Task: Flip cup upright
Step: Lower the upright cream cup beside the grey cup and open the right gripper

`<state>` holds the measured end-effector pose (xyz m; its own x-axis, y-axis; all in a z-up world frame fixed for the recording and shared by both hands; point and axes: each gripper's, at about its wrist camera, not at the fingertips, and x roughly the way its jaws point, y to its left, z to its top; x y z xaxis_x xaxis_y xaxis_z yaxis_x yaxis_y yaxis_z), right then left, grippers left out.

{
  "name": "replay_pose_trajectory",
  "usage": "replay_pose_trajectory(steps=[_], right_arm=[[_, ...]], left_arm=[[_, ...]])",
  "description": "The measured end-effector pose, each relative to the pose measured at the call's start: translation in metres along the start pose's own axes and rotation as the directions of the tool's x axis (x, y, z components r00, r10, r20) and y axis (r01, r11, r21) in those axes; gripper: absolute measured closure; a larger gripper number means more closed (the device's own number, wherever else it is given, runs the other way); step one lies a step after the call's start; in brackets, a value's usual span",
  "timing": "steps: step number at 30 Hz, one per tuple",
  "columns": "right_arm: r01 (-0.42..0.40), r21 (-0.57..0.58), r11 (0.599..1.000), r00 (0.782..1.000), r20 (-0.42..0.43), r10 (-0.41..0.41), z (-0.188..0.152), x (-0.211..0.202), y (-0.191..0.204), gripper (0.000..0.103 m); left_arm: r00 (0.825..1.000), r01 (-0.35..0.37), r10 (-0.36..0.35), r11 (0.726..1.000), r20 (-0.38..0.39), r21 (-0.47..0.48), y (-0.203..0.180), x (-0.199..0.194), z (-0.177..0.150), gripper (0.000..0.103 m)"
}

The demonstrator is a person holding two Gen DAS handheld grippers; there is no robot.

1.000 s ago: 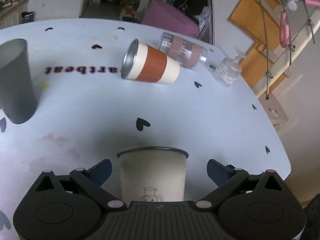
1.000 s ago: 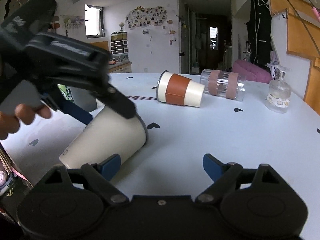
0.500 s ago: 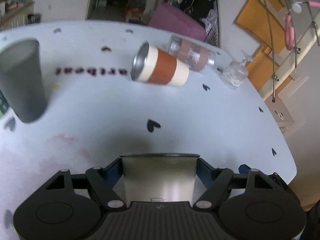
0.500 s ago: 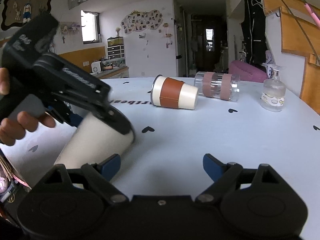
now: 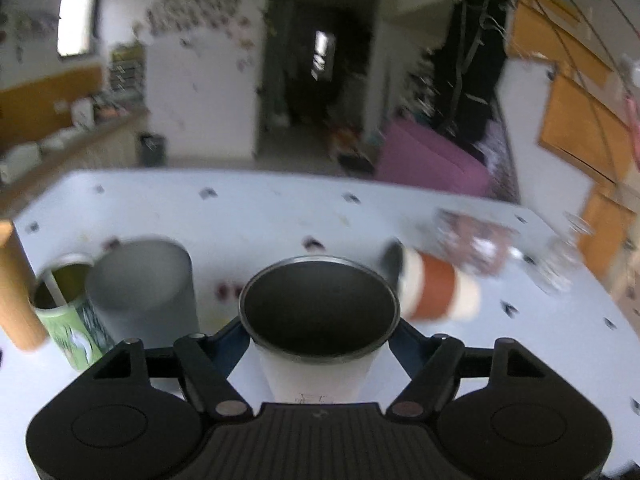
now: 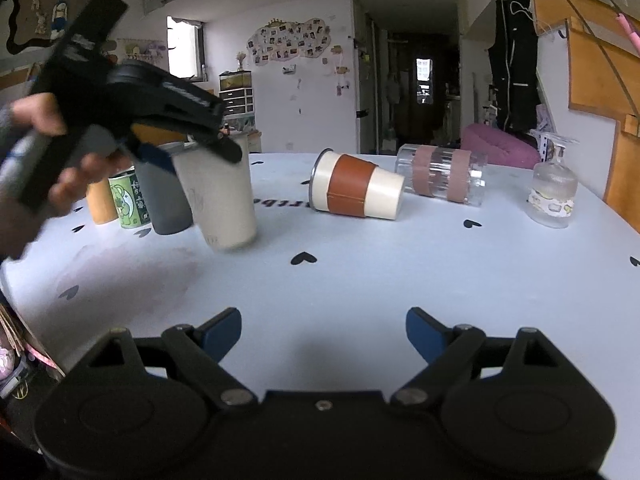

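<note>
The tabletop (image 6: 400,280), pale with black heart marks, is the largest surface; its broadest bare area lies in the centre and toward the right hand-held gripper (image 6: 323,330), and its curved edge shows at the left and far right of the right wrist view. Vessels on it number seven: one cream cup (image 6: 218,196), one grey tumbler (image 6: 164,200), one green printed can (image 6: 128,202), one tan cylinder (image 6: 100,204), one brown-sleeved cup (image 6: 356,191) lying on its side, one clear banded glass (image 6: 442,179) lying on its side, and one small glass bottle (image 6: 552,194) upright near the right edge. The left hand-held gripper (image 5: 320,330) is closed on the cream cup (image 5: 318,344), mouth up and slightly tilted, just beside the grey tumbler (image 5: 144,288). The right hand-held gripper is spread wide, holding nothing.
</note>
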<state>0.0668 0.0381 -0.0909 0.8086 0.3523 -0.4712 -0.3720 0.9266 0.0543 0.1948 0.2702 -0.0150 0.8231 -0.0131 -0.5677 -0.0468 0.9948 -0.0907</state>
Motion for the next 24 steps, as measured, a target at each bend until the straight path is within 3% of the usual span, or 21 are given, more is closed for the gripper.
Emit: replay_pose_trajectory(steps=[9,18,22,24], right_arm=[[0.002,0.003,1.0,1.0,0.0,-0.002,-0.001,0.0,-0.001,0.013],[0.002,0.005,1.0,1.0,0.002,-0.002,-0.001,-0.002,-0.004,0.013],[-0.001,0.0,1.0,1.0,0.004,0.001,0.0,-0.003,-0.004,0.013],[-0.001,-0.002,1.0,1.0,0.007,0.001,0.001,-0.003,-0.003,0.013]], left_arm=[[0.996,-0.053,0.053,0.999,0.076,0.004,-0.011,0.027,0.0,0.027],[0.993,-0.093,0.091,0.995,0.077,0.024,-0.011,0.033,-0.008,0.026],[0.993,-0.089,0.087,0.996,0.084,0.025,-0.011,0.028,-0.007,0.01],[0.992,-0.087,0.084,0.996,0.093,0.03,-0.011,0.023,-0.008,0.008]])
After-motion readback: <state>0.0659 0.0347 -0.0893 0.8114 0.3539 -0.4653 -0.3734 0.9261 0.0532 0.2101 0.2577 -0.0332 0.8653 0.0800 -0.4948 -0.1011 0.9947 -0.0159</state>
